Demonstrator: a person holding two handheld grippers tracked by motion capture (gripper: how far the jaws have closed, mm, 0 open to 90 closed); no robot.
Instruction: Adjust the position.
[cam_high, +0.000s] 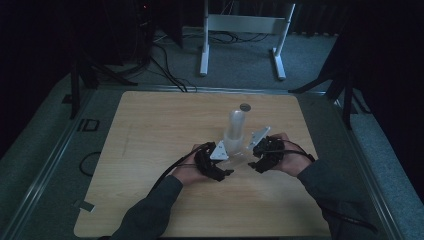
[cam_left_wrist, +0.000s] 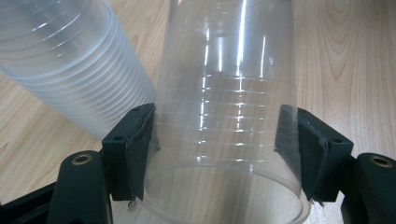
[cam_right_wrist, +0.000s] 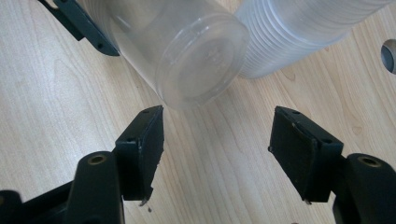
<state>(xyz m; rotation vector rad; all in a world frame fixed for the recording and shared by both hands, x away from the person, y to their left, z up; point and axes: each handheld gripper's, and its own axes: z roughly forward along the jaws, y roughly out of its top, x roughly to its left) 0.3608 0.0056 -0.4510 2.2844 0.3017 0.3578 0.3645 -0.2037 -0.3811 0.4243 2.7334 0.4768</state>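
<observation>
While clamped on 1 clear cup (cam_left_wrist: 224, 116), left hand-held gripper (cam_left_wrist: 219, 144) low over table (cam_left_wrist: 355, 56); right hand-held gripper (cam_right_wrist: 217, 140) open, empty.

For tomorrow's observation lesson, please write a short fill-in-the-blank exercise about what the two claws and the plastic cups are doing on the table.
1. The left claw grips a single clear ____.
2. The stack of cups stands on a ____ table.
3. The right claw has its jaws ____, with nothing between them.
4. The held cup's closed base faces the ____ claw.

Missing words: cup; wooden; open; right
</observation>
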